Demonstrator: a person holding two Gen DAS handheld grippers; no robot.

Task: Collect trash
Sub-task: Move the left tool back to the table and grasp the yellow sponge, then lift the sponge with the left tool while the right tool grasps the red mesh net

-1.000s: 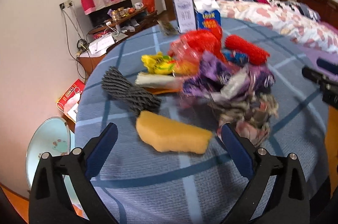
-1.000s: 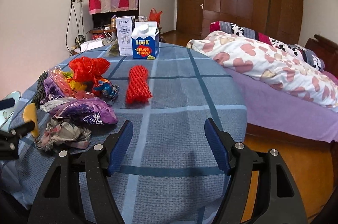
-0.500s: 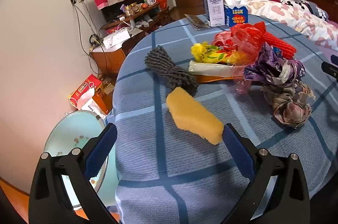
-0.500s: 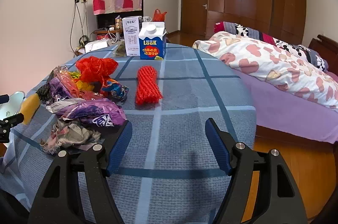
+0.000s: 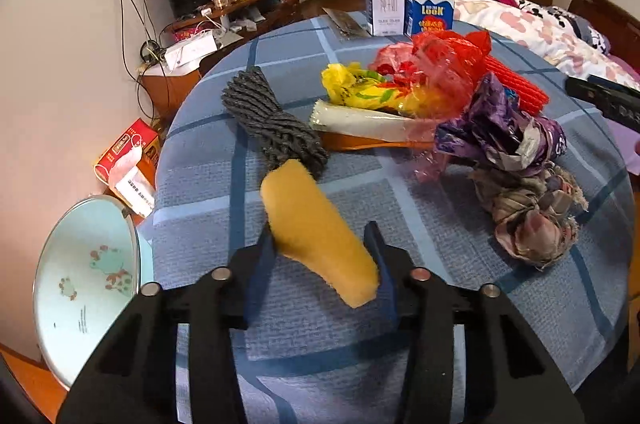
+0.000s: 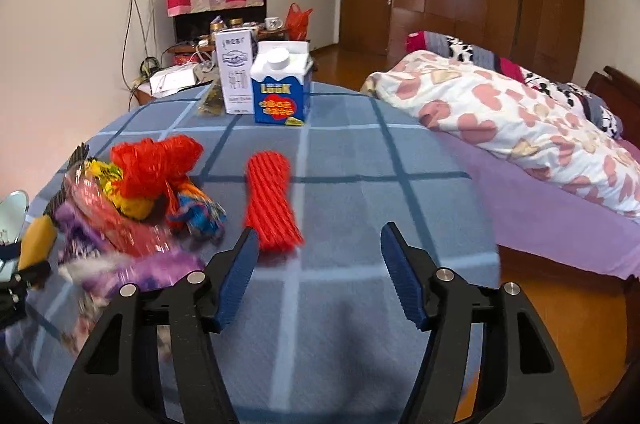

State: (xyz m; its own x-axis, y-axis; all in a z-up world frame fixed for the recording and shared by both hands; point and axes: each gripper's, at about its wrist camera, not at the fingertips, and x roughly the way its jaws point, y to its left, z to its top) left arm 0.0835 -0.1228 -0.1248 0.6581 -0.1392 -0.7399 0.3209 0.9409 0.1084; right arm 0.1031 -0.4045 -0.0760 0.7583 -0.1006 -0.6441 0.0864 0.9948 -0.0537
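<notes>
A blue carton (image 6: pixel 282 92) reads "LOOK"; the white carton's (image 6: pixel 236 70) print is unreadable. The left tongs (image 5: pixel 320 256) have just been closing and now pinch a yellow sponge (image 5: pixel 316 228), fuzzy and wedge-shaped, low over the bench (image 5: pixel 400 324). The right tongs (image 6: pixel 320 272) stand apart, empty, just beside red netting (image 6: pixel 272 200). A pale bowl (image 5: pixel 80 284) sits left, contents unclear

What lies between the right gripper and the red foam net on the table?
Nothing: in the right wrist view only bare blue checked tablecloth lies between the open right gripper and the red foam net, which sits just ahead of its left finger.
</notes>
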